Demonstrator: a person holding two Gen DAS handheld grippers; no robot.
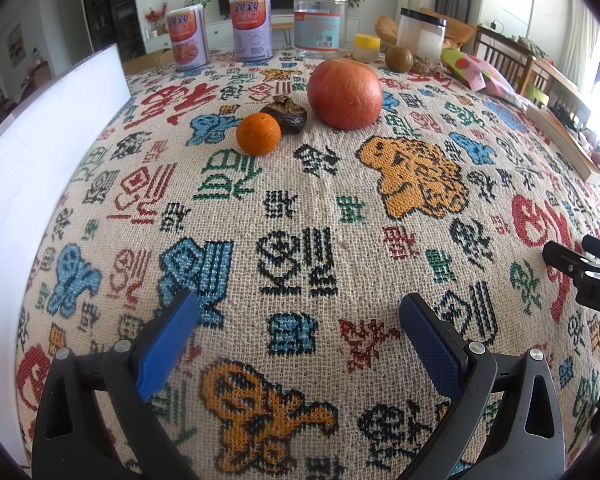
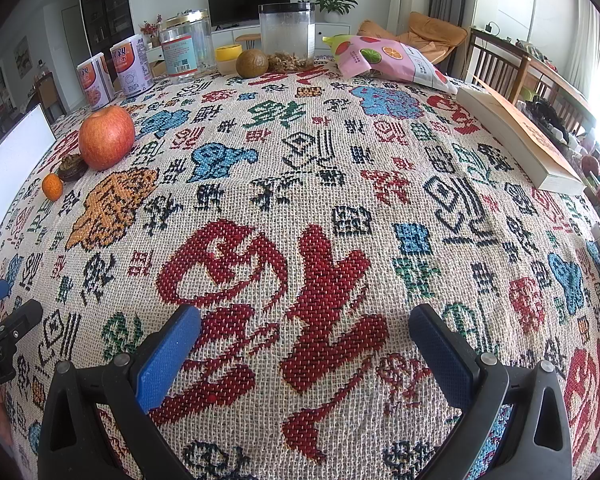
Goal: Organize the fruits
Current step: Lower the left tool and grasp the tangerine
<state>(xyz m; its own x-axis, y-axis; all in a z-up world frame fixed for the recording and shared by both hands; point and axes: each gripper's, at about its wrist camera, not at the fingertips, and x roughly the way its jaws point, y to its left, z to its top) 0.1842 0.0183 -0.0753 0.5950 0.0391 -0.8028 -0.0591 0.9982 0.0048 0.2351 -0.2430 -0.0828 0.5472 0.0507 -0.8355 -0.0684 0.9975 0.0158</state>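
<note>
1. Left wrist view: left gripper (image 1: 298, 320) jaws apart over the woven tablecloth (image 1: 340, 208), holding nothing. Apple (image 1: 344, 94), mandarin (image 1: 258, 134) and a dark shrivelled fruit (image 1: 286, 114), partly hidden, cluster ahead.
2. Right wrist view: right gripper (image 2: 304, 332) jaws apart, empty; the same fruits lie far left, the white tray (image 2: 16, 148) cut off.

Two cans (image 1: 188, 38) stand beside a clear jar (image 1: 319, 24) (gold-lidded) on the patterned tablecloth (image 1: 300, 240).

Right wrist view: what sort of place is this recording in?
Most likely a home living-dining room: a television on a low cabinet, a potted plant, and wooden dining chairs beside the cloth-covered table.
</note>
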